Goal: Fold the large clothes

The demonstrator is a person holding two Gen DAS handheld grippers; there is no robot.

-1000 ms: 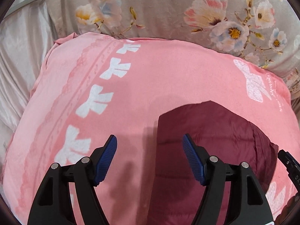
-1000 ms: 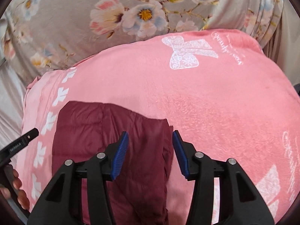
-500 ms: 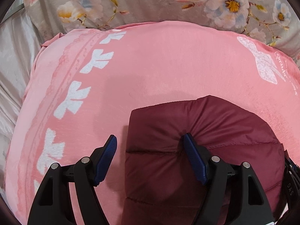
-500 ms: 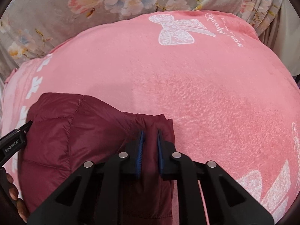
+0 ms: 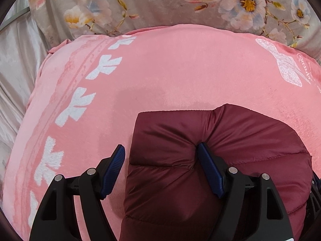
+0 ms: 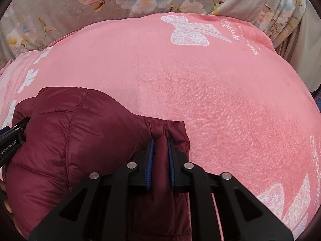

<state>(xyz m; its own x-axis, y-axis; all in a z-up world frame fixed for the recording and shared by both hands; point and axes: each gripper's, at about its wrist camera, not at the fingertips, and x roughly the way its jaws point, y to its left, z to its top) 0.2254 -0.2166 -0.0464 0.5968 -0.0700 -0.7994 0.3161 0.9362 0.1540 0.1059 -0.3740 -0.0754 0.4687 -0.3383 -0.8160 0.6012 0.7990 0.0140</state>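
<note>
A dark red quilted puffer jacket [image 5: 250,136] lies bunched on a pink blanket [image 5: 170,70] with white bows. My left gripper [image 5: 160,145] stands wide open over the jacket's left end. Its right finger [image 5: 208,166] digs into the padding, and its left finger [image 5: 113,166] is clear of the jacket's edge, over the blanket. In the right wrist view the jacket [image 6: 70,140] bulges at the left. My right gripper [image 6: 160,140] is shut on a fold at the jacket's right edge. The left gripper's body [image 6: 12,140] shows at the far left.
The pink blanket [image 6: 220,100] spreads far to the right and ahead. Behind it lies a grey floral quilt [image 5: 160,4], [image 6: 60,20]. Pale satin cloth [image 5: 14,70] hangs at the left. A person's fingers [image 6: 6,204] show at the lower left edge.
Both grippers came down onto the jacket. The right jaws closed on the fold at its right edge. The jacket, flat before, now puffs up between the two grippers.
</note>
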